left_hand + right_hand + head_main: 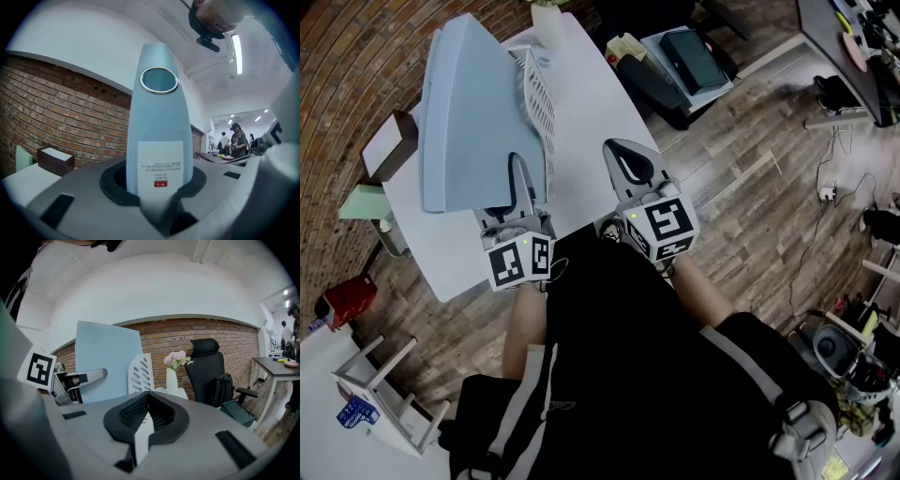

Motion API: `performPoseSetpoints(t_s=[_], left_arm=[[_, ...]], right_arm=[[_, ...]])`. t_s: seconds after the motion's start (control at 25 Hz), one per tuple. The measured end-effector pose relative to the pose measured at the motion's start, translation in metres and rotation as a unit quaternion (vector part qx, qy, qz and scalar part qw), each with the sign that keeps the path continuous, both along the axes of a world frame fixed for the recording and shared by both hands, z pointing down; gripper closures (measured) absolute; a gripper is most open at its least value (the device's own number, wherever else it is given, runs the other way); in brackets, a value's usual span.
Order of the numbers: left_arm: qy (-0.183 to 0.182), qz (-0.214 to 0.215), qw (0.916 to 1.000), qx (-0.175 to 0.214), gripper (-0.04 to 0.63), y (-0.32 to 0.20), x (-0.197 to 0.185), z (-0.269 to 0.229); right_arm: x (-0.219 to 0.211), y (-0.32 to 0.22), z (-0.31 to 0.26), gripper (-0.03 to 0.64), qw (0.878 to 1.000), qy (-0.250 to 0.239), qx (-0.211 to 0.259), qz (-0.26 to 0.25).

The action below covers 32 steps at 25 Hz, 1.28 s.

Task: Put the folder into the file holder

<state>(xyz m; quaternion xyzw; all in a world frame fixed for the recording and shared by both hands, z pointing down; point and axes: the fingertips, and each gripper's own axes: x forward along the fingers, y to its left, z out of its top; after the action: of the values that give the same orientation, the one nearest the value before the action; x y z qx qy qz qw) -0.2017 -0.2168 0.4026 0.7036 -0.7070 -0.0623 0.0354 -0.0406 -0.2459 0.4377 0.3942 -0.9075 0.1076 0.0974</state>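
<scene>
**Two tools at a white counter, the folder in the left one**

One white counter (591, 112) stands against a brick wall (347, 66) in an office with a wood-plank floor (741, 197). Desks and a few standing people (236, 138) show far back under a strip light (236, 54).

The pale blue folder (464, 112) stands on edge on the counter, tilted, right beside the white perforated file holder (539, 103) on its left side in the head view. Whether its lower edge sits inside a compartment cannot be told. The left tool (521, 173) grasps the folder by its spine. In the left gripper view the spine rises between the jaws with a ring hole (159, 80) high up and a white label (159, 164) low down.

The right tool (623, 155) is clenched on nothing, its jaw tips meeting. It hangs over the counter's near edge, right of the file holder, whose perforated wall stands between it and the folder.

A brown box with a white top (389, 145) sits on the counter's left edge. A white vase of pink flowers (173, 373) stands at the far end behind the file holder. A black office chair (208, 366) stands beyond the counter, to the right. A white stool (380, 384) is on the floor at the lower left.
</scene>
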Motion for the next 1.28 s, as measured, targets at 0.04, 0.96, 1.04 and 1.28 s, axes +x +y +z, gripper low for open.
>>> performPoseSetpoints(t_s=[0.04,0.96,1.04,1.28], left_arm=[[-0.002,0.003,1.0000,-0.005,0.440,0.000,0.001,0.005],[-0.035,0.013,0.9979,-0.053,0.440,-0.006,0.013,0.038],[-0.037,0.013,0.9977,-0.056,0.439,-0.006,0.015,0.040],[-0.043,0.012,0.9967,-0.068,0.440,-0.006,0.017,0.046]], right_arm=[[0.000,0.000,0.000,0.609,1.000,0.000,0.000,-0.001],[0.006,-0.005,0.013,0.609,1.000,0.004,-0.012,0.002],[0.008,-0.004,0.014,0.609,1.000,0.005,-0.013,0.002],[0.010,-0.005,0.016,0.609,1.000,0.005,-0.016,0.003]])
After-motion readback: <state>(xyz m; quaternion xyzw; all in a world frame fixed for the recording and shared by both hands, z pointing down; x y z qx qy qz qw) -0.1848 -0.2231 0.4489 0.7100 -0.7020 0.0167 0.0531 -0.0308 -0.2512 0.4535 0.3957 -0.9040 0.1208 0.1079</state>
